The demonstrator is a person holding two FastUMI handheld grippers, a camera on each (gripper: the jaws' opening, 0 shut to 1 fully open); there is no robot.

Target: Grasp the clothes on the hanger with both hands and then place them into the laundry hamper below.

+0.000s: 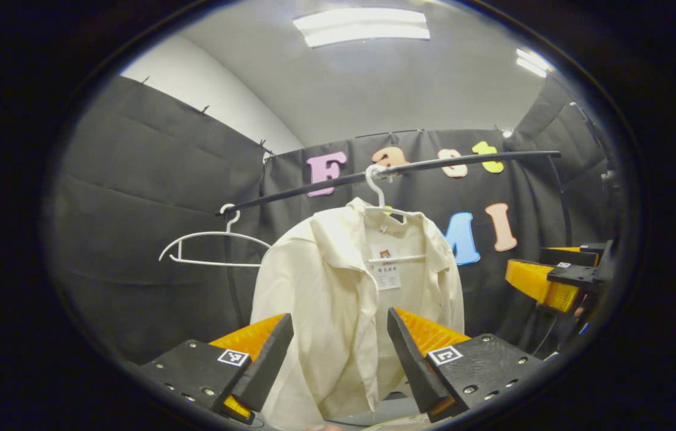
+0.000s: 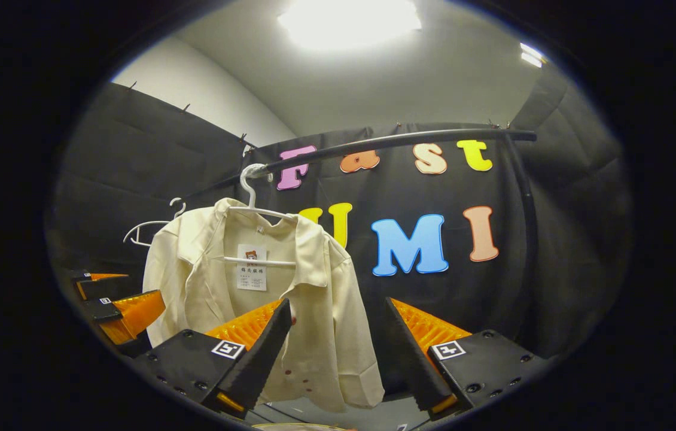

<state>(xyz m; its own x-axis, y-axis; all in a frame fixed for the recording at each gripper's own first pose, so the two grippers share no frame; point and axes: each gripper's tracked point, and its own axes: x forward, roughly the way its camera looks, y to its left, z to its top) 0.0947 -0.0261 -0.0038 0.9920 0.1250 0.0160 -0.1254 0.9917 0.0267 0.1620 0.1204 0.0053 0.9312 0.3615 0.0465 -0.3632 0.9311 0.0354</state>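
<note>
Left gripper (image 1: pixel 340 326) raised and aimed level at the shirt (image 1: pixel 338 299), fingers framing its front in the left gripper view; also seen low at the left edge of the right gripper view (image 2: pixel 116 305), beside the shirt's sleeve, well clear of the cloth as far as can be told. Right gripper (image 2: pixel 338 317) likewise raised, pointed at the wall just right of the shirt (image 2: pixel 290 311); seen at the far right of the left gripper view (image 1: pixel 553 278), partly cut off by the edge, whatever holds it too dark and cramped to make out.

Shirt hung on a white hanger (image 1: pixel 383 206) from a dark rail (image 1: pixel 434 164), collar up, paper tag inside the neck; lower hem cut off behind the left fingers in the left gripper view; a few small reddish spots low on the front in the right gripper view. Second hanger (image 1: pixel 212 248), bare, farther left on the same rail. Hamper hard to make out; just a pale sliver at the bottom edges, not identifiable.

Left fingers spread wide, nothing between them, not touching the shirt; right fingers spread wide too, gripping nothing, left one overlapping the shirt's hem in view, contact impossible to judge.
</note>
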